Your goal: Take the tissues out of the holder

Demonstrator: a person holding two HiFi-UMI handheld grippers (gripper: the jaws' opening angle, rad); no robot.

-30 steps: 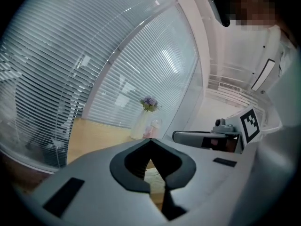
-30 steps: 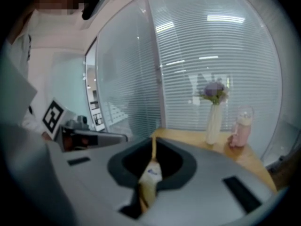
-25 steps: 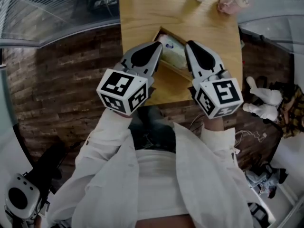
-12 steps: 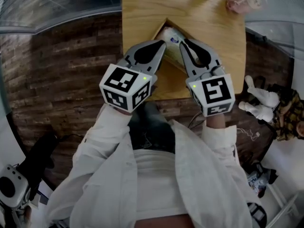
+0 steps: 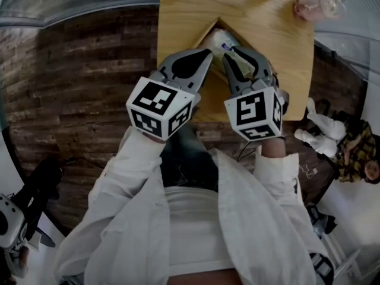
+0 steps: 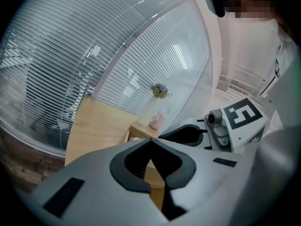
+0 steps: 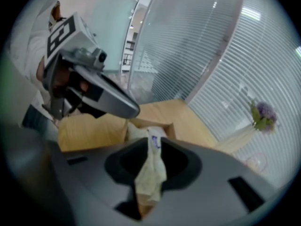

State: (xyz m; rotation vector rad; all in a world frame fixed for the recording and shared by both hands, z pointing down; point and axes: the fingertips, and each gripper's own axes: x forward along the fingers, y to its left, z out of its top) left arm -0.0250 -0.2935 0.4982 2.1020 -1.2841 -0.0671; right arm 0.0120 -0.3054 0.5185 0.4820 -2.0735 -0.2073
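Tissues (image 7: pixel 150 173) pinched by right hand-held gripper (image 7: pixel 152 139) (holder (image 7: pixel 165 125) just beyond).

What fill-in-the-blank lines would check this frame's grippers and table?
The right gripper is ____ on the tissues.
The left gripper is shut and holds ____.
The holder stands on a ____ table.
Missing words: shut; nothing; wooden.

An office setting was indicated by glazed partitions (image 7: pixel 188 41) fitted with slatted blinds (image 6: pixel 70 65), a wooden worktop (image 5: pixel 178 16) and a flower vase (image 6: pixel 150 108).
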